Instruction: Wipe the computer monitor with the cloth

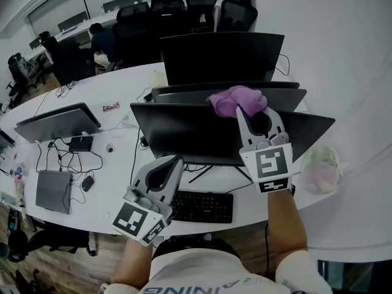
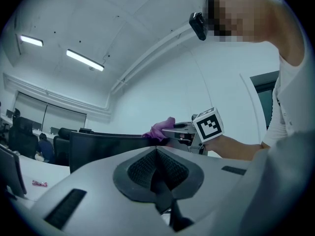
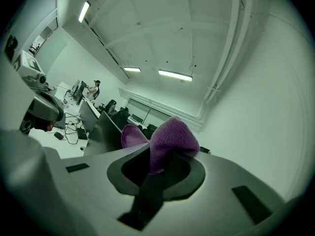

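White desk (image 1: 116, 84) bears monitors (image 1: 184, 136); a black keyboard (image 1: 202, 207); tangled cables (image 1: 61, 158); a grey laptop (image 1: 54, 190).

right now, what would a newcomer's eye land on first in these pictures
The purple cloth stands out most, bright against the dark screens. It is bunched at the top edge of the nearest monitor and pinched in the right claw. Next comes the left claw, shut and empty, low beside the keyboard at the desk's near edge.

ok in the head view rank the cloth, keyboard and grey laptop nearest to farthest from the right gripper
1. cloth, held in the right gripper's jaws
2. keyboard, on the desk, lower left
3. grey laptop, far left on the desk
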The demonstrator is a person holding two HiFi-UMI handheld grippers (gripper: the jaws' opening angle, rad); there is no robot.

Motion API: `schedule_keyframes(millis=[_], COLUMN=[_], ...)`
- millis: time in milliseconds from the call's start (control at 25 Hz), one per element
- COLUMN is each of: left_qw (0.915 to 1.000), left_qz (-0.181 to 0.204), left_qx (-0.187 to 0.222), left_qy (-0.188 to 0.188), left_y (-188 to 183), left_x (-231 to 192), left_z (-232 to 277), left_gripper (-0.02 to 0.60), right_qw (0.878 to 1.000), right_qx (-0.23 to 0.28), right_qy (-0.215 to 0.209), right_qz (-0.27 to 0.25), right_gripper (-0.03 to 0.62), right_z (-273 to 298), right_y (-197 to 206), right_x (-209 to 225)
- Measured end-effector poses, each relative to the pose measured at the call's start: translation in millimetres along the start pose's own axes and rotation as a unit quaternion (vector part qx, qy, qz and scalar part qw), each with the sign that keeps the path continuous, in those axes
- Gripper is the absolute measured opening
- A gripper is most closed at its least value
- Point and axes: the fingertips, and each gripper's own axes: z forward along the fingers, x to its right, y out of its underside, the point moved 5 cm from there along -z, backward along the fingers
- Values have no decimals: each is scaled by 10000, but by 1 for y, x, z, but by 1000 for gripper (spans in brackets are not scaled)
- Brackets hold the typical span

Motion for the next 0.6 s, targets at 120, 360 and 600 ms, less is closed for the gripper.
schedule_keyframes(millis=[120, 360, 600], left_qw=[10000, 9997, 9988], left_qz=[8, -3, -41], left_qx=[3, 44, 60], left_qy=[47, 239, 489], left_y=[1, 2, 4], left_x=[3, 13, 25], left_z=[7, 25, 43], left_gripper=[7, 7, 8], right_qw=[10000, 9996, 9984], right_qx=[9, -9, -143], right_qy=[91, 271, 539], right_qz=[25, -61, -71], right_gripper=[55, 55, 54], right_z=[-5, -17, -33], right_y=[7, 15, 26], right_x=[8, 21, 43])
